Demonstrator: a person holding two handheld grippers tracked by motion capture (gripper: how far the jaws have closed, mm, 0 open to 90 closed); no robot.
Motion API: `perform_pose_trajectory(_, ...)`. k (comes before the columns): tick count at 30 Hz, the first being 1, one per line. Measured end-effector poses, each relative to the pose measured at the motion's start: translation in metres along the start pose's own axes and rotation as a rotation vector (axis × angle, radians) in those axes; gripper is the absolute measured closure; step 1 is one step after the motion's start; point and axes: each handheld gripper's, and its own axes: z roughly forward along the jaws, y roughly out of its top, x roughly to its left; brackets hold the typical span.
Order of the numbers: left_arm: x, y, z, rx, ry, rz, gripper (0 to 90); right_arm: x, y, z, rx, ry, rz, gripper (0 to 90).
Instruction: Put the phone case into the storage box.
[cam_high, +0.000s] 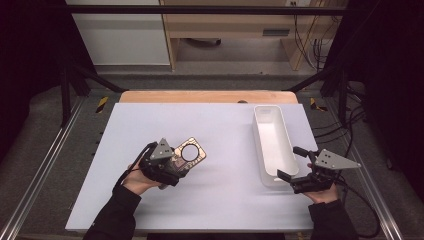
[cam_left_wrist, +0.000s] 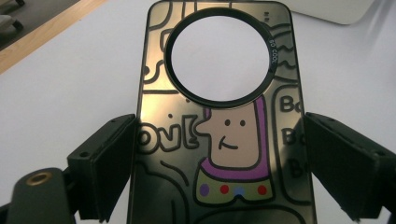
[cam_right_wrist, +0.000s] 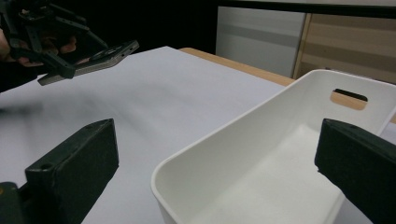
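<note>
High view: my left gripper (cam_high: 176, 167) has its fingers clamped on the phone case (cam_high: 190, 153) (cartoon-printed), lifted left of the white bin (cam_high: 260, 145); my right gripper (cam_high: 292, 165) is spread at the bin's near end.

A pale lavender tabletop (cam_high: 215, 200) sits in a black metal frame (cam_high: 200, 9), with a wooden edge (cam_high: 207, 96) at its far side. Beyond, grey floor (cam_high: 240, 55) runs to a white cabinet (cam_high: 120, 35) and a light wooden desk (cam_high: 235, 25). Cables (cam_high: 310, 40) hang at right; the surroundings are dark.
</note>
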Motion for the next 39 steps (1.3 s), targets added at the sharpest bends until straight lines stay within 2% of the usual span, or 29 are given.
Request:
perform_pose_trajectory(7, -0.012, 0.006, 0.004, 0.009, -0.022, 0.035, 11.5, 0.008, 0.003, 0.006, 0.009, 0.038, -0.023, 0.2)
perform_pose_trajectory(17, -0.022, 0.014, 0.005, 0.004, -0.044, 0.081, 11.5, 0.015, 0.006, 0.012, 0.029, 0.068, -0.046, 0.2)
perform_pose_trajectory(21, -0.023, 0.015, 0.005, 0.001, -0.049, 0.089, 11.5, 0.018, 0.007, 0.013, 0.034, 0.074, -0.058, 0.2)
perform_pose_trajectory(26, -0.025, 0.016, 0.006, 0.005, -0.056, 0.099, 11.5, 0.023, 0.01, 0.019, 0.047, 0.085, -0.097, 0.2)
perform_pose_trajectory(39, -0.034, 0.02, 0.008, -0.001, -0.068, 0.139, 11.5, 0.035, 0.013, 0.028, 0.067, 0.119, -0.135, 0.2)
